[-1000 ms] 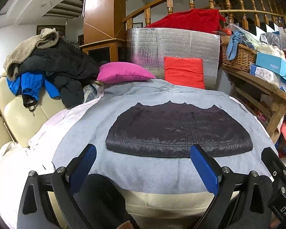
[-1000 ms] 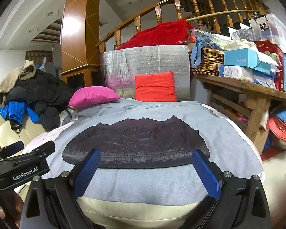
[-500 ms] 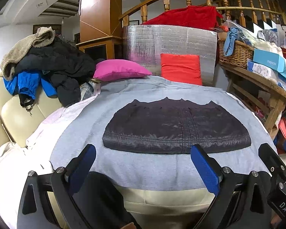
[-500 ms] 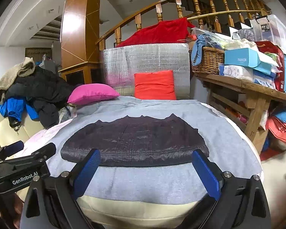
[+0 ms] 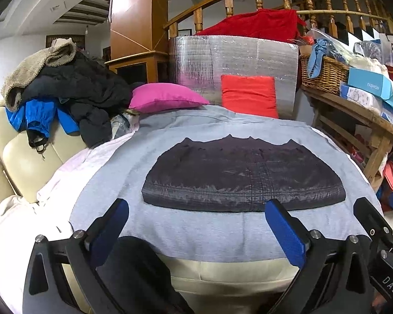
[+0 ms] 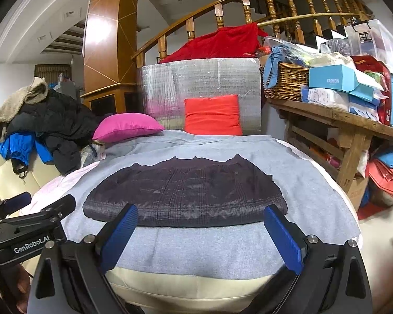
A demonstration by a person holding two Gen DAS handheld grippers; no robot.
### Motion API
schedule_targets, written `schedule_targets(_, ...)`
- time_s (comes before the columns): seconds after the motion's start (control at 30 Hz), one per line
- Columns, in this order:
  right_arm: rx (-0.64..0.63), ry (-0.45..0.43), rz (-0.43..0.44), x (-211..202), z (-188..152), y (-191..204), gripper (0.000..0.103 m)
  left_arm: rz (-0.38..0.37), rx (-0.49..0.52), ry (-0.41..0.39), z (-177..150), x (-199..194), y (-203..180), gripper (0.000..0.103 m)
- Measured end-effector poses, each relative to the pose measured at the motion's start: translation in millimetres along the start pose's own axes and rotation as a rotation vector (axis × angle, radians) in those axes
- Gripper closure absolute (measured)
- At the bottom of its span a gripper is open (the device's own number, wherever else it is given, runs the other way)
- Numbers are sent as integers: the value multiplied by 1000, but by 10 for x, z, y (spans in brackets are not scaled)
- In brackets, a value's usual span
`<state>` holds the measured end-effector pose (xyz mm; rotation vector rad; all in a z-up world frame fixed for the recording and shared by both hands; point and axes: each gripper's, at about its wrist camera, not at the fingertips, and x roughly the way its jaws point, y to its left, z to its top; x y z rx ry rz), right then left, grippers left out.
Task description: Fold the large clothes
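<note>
A dark quilted garment (image 5: 243, 175) lies folded flat in the middle of a grey sheet (image 5: 196, 230) that covers a cream sofa; it also shows in the right wrist view (image 6: 186, 196). My left gripper (image 5: 196, 225) is open and empty, just short of the garment's near edge. My right gripper (image 6: 200, 229) is open and empty at the same near edge, to the right of the left one. The left gripper's body (image 6: 23, 233) shows at the lower left of the right wrist view.
A pile of jackets (image 5: 60, 96) sits on the sofa back at left. A pink cushion (image 5: 165, 96) and a red cushion (image 5: 249, 96) lean at the far side. A wooden bench (image 6: 340, 120) with a basket and boxes stands at right.
Both grippers have edged a little closer to the garment's near edge. The garment has not moved and both grippers stay open.
</note>
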<state>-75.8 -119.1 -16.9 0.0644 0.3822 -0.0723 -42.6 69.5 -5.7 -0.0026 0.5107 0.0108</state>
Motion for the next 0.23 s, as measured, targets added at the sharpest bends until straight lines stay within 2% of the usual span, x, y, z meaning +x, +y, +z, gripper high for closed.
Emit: schedule_targets(0.23,-2,1,2,11,-1,17,5,-9,2,-1,0,3,-14,0)
